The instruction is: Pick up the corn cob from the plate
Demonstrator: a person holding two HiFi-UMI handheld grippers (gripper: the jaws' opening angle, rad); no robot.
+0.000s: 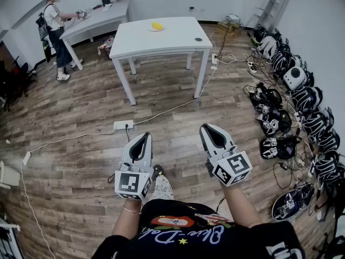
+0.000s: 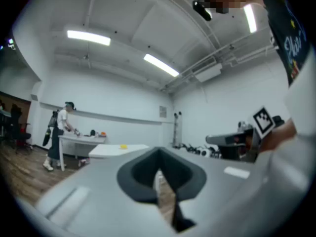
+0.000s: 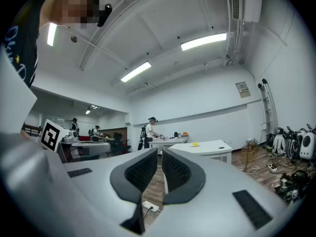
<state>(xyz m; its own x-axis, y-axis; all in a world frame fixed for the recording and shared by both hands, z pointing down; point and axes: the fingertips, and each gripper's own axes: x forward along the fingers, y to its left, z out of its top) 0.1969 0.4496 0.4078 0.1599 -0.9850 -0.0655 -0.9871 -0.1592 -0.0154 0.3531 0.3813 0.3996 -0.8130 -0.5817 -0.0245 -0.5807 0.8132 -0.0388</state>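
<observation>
The yellow corn cob [image 1: 156, 25] lies on a small plate [image 1: 157, 29] near the far edge of a white table [image 1: 161, 41] across the room. It shows as a small yellow spot in the left gripper view [image 2: 123, 146] and in the right gripper view [image 3: 195, 144]. My left gripper [image 1: 144, 137] and right gripper [image 1: 212, 129] are held level side by side over the wooden floor, well short of the table. Both have their jaws together with nothing between them, as the left gripper view [image 2: 159, 174] and the right gripper view [image 3: 161, 169] show.
A person [image 1: 54, 20] works at a second white table [image 1: 97, 19] at the back left. A power strip [image 1: 123, 125] and cables lie on the floor between me and the table. Several helmets [image 1: 294, 99] line the right wall, and a ladder [image 1: 276, 1] stands in the back right corner.
</observation>
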